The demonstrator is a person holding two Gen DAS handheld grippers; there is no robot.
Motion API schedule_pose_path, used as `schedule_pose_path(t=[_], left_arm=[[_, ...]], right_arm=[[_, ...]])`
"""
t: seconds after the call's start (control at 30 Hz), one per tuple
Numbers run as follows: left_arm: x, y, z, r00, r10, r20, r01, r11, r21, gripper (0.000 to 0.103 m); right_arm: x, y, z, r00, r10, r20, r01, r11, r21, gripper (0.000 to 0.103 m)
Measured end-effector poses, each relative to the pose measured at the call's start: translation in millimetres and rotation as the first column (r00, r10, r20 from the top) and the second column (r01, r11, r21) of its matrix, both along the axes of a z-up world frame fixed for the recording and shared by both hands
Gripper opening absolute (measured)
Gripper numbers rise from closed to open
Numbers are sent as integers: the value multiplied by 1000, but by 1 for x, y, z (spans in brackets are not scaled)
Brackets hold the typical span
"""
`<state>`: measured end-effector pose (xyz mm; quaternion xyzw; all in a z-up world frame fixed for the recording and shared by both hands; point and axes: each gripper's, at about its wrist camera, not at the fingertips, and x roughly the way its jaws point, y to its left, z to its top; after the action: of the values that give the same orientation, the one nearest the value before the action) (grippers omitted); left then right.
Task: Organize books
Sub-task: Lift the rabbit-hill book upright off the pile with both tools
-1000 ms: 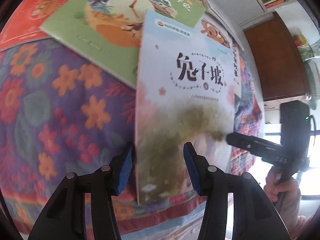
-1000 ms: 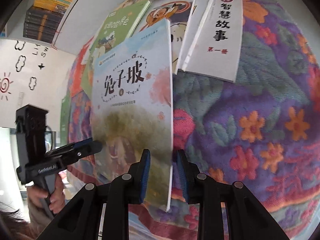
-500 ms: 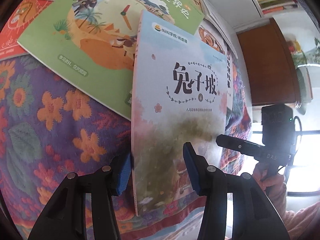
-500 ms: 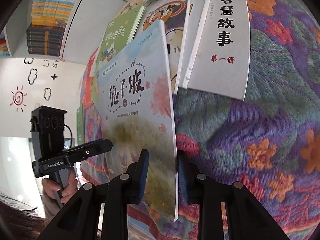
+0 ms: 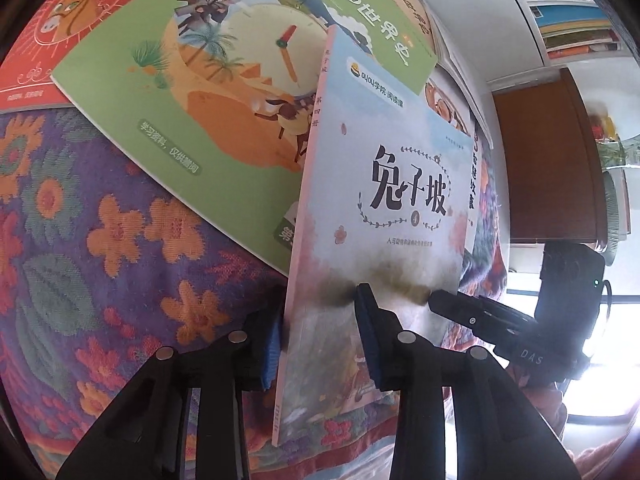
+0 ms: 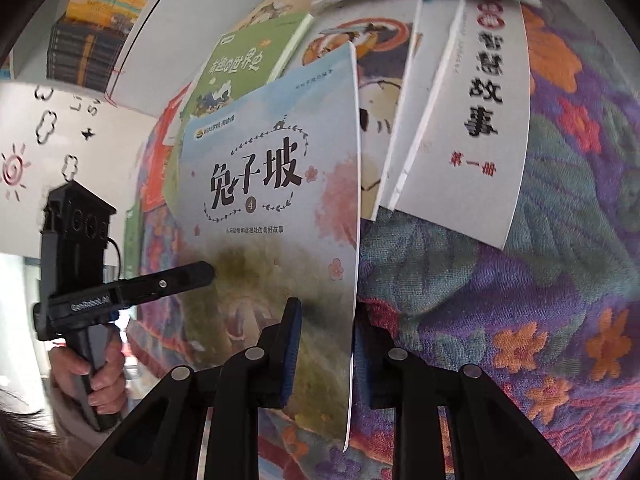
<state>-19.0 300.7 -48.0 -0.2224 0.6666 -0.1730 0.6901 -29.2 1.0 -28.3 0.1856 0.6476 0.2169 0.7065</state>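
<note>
Currently, a thin pale-blue and pink paperback book with black Chinese title lettering is held raised and tilted above a purple quilted cloth with orange flowers that covers the surface. The left tool is seen with its blue-padded fingers set on either side of the book's spine edge near the lower corner; the pad behind the cover lies against the book, while the front pad appears close to the cover, so a full clamp cannot be told. The right tool is seen straddling the book's open edge, one blue pad lying on the front cover and the other behind the pages, apparently pinching it. Behind the raised book, a green illustrated paperback with a clock and palm trees is spread flat on the cloth, with a red book showing a horse face beside it. A white booklet with black and red Chinese characters lies to the right in the right wrist view, overlapping an illustrated cream cover. Stacked books on a shelf are visible in the background.
</note>
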Motion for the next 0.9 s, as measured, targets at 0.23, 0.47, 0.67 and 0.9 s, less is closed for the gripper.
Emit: schedule_pose_path(t=[0.23,0.47,0.67,0.9], left_arm=[[-3,-12,0,1000,-8,21,7,999,47,34],[-5,-27,1,999,8,45,-11,997,72,34],[-9,-54,14,992,-89,93,71,980,184,32],[-14,-70,26,979,-150,136,112,962,248,32]], right_arm=[[-2,-7,0,1000,-30,2,30,1000,-6,23],[-7,6,6,998,-65,24,66,997,-39,24],[-18,20,36,992,-53,116,63,994,-84,11],[-25,31,52,986,-48,162,66,992,-107,7]])
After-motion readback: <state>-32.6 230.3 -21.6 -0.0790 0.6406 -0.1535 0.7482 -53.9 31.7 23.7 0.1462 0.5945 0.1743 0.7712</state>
